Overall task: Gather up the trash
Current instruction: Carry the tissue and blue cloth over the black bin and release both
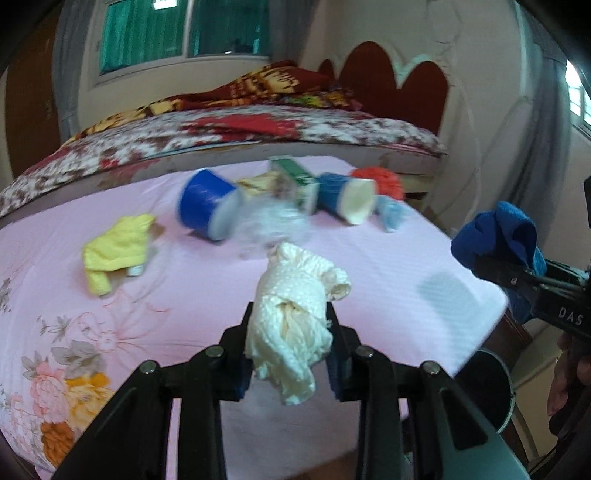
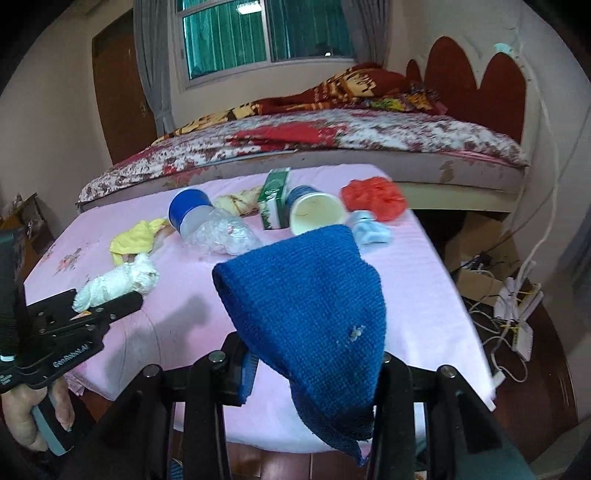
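Our left gripper (image 1: 290, 332) pinches a white paper wad (image 1: 295, 317); our right gripper (image 2: 314, 363) pinches a blue cloth (image 2: 306, 295). Both are lifted off the table (image 2: 424, 295). Remaining trash lies ahead, upper centre; the yellow rag (image 1: 114, 247) is nearer the left.

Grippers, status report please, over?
Left gripper shut on white paper wad. Right gripper shut on blue cloth. Nothing blocking.

Soft daylight from the window (image 2: 266, 33), motion blur, fisheye bending, dark vignetted corners.
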`<move>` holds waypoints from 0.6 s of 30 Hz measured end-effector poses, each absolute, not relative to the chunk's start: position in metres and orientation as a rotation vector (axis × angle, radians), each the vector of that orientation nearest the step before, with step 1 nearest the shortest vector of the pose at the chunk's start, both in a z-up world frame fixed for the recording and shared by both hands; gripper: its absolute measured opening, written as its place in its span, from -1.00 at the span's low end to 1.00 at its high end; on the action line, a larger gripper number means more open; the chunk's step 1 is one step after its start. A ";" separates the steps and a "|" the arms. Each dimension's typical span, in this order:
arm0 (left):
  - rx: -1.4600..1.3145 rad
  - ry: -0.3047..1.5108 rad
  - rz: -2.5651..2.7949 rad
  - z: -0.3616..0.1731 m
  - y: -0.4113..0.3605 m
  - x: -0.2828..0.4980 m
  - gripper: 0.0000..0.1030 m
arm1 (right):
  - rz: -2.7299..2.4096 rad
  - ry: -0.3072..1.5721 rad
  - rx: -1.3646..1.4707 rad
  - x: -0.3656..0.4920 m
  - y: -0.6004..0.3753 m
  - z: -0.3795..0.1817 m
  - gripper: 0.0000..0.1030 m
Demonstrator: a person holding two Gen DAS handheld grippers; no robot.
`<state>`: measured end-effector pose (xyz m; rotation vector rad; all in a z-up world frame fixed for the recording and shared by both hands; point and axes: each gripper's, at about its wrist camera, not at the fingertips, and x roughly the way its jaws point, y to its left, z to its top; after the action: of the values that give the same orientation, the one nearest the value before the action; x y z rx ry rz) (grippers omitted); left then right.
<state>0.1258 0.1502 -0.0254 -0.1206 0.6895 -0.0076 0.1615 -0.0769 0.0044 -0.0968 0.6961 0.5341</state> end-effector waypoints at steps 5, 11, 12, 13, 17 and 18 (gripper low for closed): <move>-0.088 0.675 -0.075 -0.018 0.115 0.120 -0.36 | 0.494 0.666 -0.105 0.140 -0.114 0.017 -0.20; -0.051 0.665 -0.148 -0.012 0.077 0.118 -0.36 | 0.423 0.657 -0.093 0.122 -0.157 0.016 -0.20; -0.045 0.664 -0.159 -0.012 0.072 0.117 -0.36 | 0.408 0.657 -0.084 0.119 -0.166 0.015 -0.20; -0.037 0.663 -0.175 -0.012 0.066 0.117 -0.36 | 0.393 0.659 -0.072 0.117 -0.176 0.014 -0.20; -0.006 0.667 -0.237 -0.014 0.037 0.118 -0.36 | 0.340 0.671 -0.048 0.109 -0.209 0.008 -0.20; 0.000 0.670 -0.253 -0.014 0.028 0.118 -0.36 | 0.329 0.675 -0.045 0.108 -0.217 0.007 -0.20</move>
<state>0.1185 0.0281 -0.0144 0.0005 0.6699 -0.2527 0.1075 -0.2172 0.0070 -0.0447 0.6745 0.3291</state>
